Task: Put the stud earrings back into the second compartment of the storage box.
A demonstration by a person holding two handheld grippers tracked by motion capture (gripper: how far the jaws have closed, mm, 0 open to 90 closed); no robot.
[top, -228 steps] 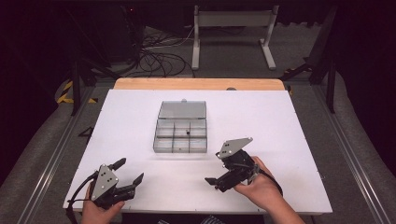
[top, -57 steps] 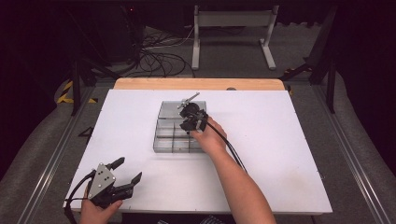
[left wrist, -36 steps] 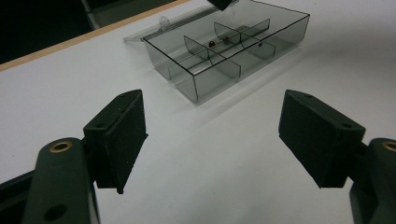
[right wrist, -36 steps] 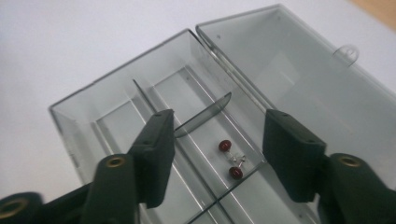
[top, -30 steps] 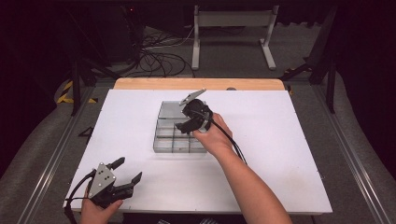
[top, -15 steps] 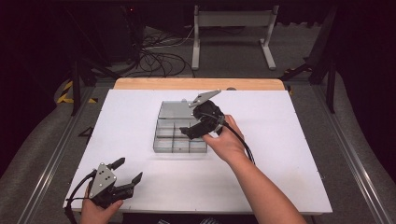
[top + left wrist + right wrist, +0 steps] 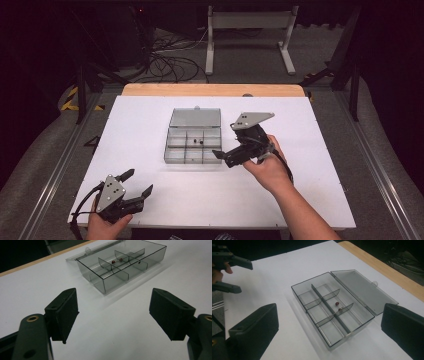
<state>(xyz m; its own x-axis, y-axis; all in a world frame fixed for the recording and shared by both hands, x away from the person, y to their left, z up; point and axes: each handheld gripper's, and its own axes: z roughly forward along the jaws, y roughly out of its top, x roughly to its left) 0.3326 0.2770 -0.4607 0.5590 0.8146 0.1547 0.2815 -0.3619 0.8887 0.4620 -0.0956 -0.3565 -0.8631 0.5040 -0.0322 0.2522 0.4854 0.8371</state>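
Two small beads sat inside the open compartment box; right gripper hovered beside it, jaws spread, empty. Left gripper idle, well short of box, jaws agape. Next, likely: reaching in for a bead.

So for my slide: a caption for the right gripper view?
Open tongs frame a clear divided box, lid flat, small beads inside.
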